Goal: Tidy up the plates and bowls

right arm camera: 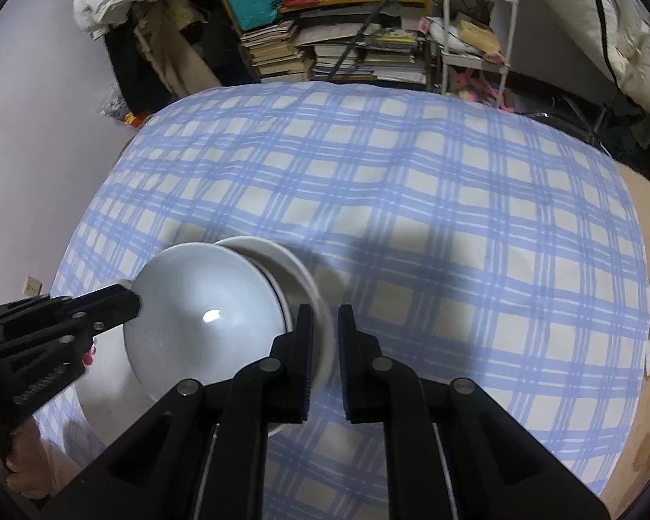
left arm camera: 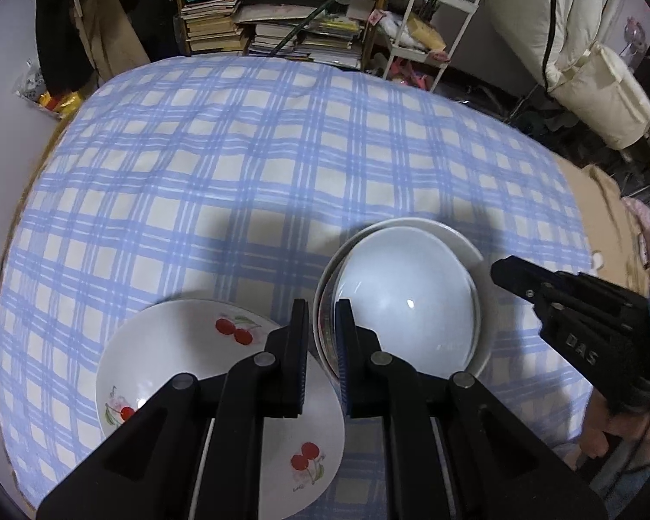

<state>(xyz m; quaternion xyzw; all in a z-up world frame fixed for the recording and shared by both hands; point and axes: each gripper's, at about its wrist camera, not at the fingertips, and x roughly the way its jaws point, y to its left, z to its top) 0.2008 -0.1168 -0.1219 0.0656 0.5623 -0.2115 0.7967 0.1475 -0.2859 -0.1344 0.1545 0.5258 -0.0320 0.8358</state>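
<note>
Blue-checked cloth (left arm camera: 238, 164) covers the surface. From the left wrist, the left claw (left arm camera: 323, 307) pinches the rim of a white bowl (left arm camera: 407, 294) nested in another, beside a cherry plate (left arm camera: 186, 346). From the right wrist, the right claw (right arm camera: 325, 316) grips the lower bowl's (right arm camera: 312, 286) rim.

Counted on the checked cloth (left arm camera: 238, 151): two plain white bowls (left arm camera: 407, 294), nested as one stack; one cherry-printed plate (left arm camera: 186, 346). Two black grippers are seen, left (left arm camera: 323, 338) and right (right arm camera: 325, 346).
</note>
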